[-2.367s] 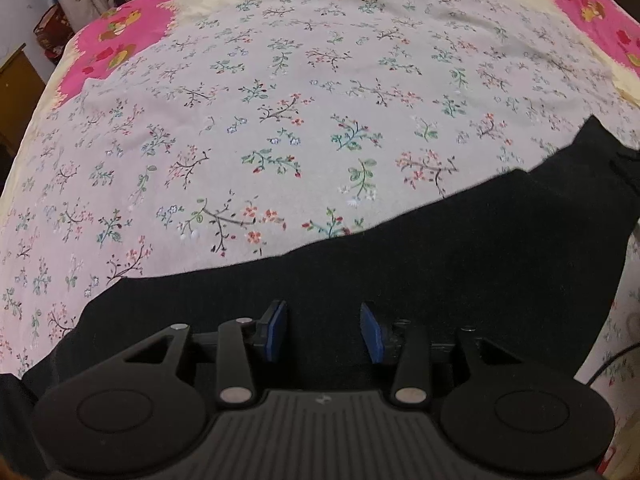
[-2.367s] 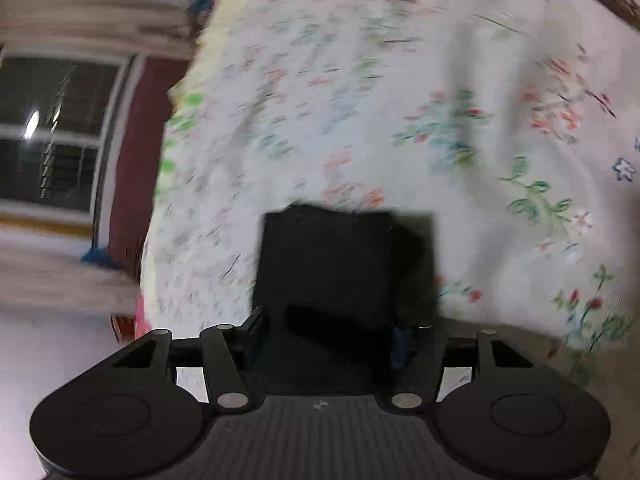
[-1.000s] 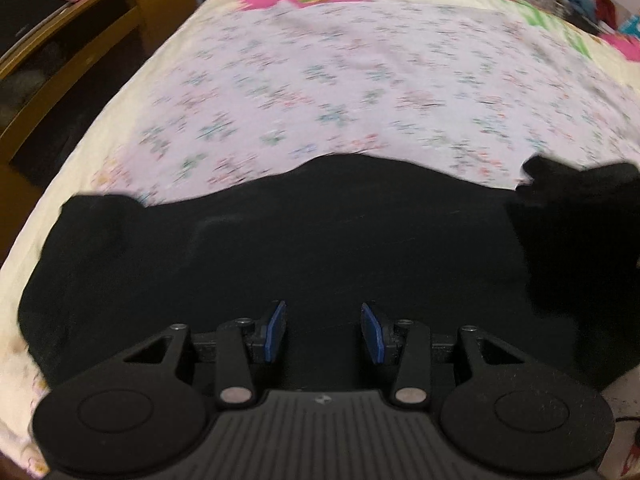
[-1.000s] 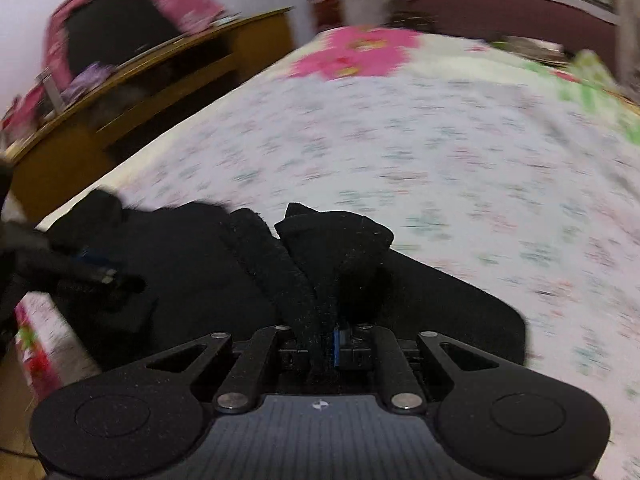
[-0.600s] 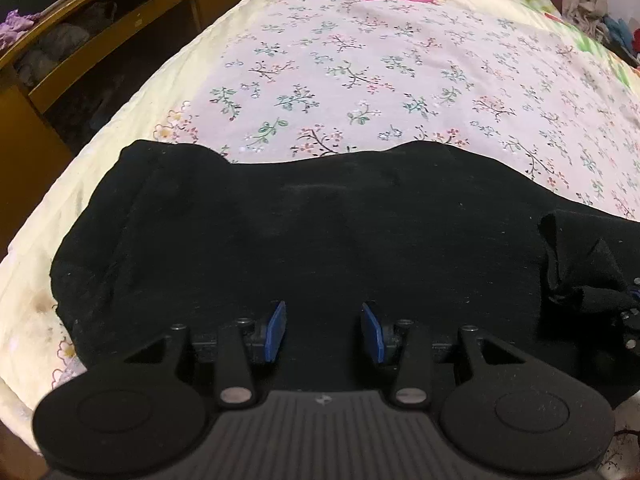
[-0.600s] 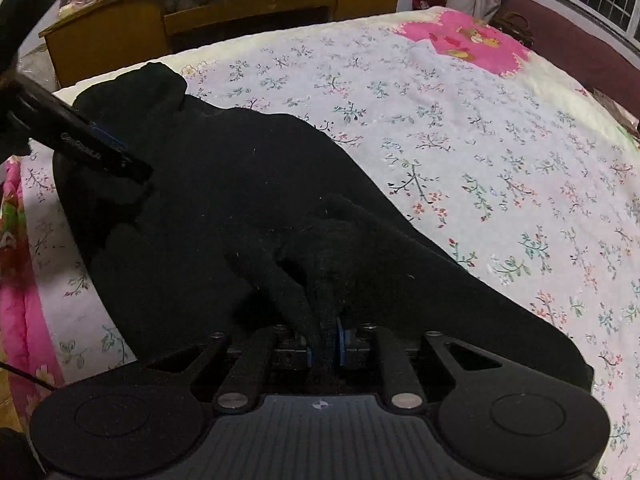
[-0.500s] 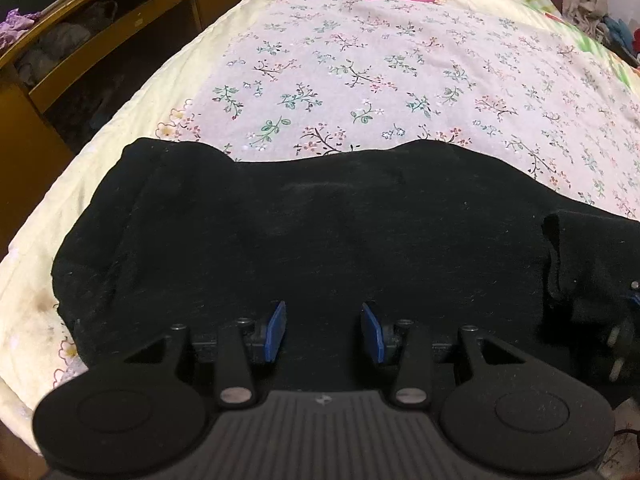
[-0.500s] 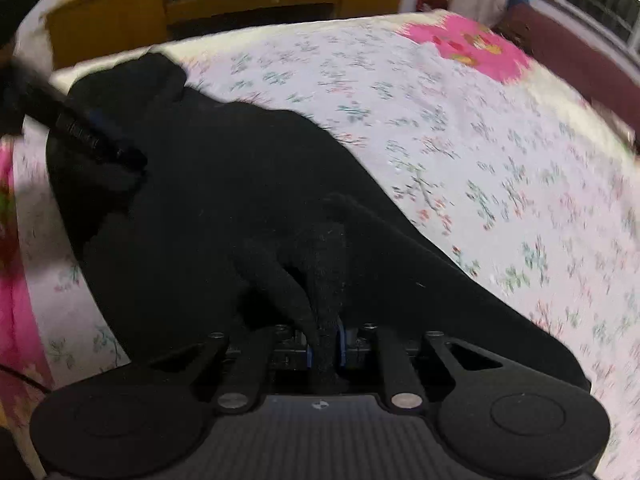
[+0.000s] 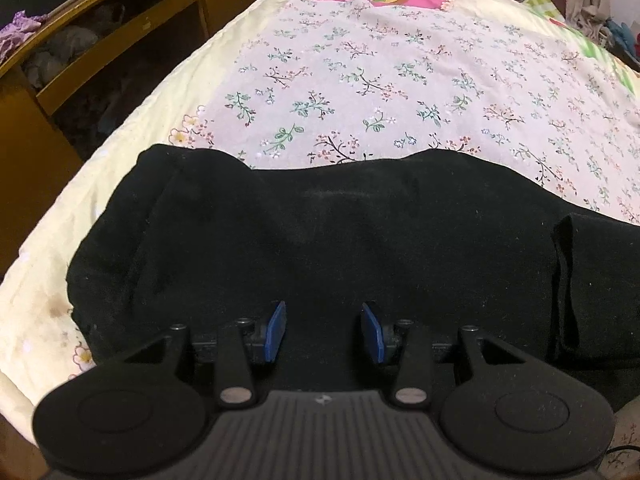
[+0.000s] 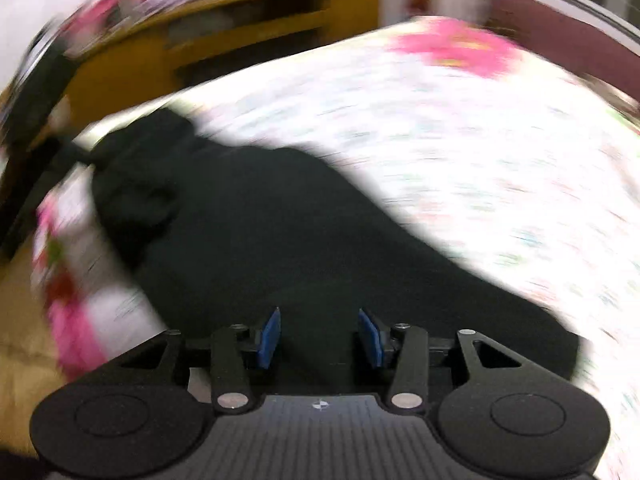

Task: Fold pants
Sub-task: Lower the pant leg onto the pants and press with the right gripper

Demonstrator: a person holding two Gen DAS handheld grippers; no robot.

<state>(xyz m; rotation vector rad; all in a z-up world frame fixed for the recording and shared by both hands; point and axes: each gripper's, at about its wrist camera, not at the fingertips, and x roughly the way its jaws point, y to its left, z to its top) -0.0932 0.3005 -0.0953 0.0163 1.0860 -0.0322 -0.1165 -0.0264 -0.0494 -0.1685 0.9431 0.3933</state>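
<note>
We are hovering two grippers, left (image 9: 323, 330) and right (image 10: 319, 334), fingers spread wide (holding nothing), over one pair of black pants (image 9: 328, 240) on the floral bedsheet (image 9: 400, 80).

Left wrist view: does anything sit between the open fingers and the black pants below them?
Nothing visible does. The left gripper hangs open directly over the black pants, which lie on the floral bedsheet; only bare black fabric shows between its blue fingers.

My left wrist view: low, close over black fabric pants (image 9: 320, 240), facing up floral bedsheet (image 9: 400, 80). My right wrist view: same pants (image 10: 260, 240), blurred, facing wooden shelf unit (image 10: 240, 40). Both share pants, sheet, shelf.
</note>
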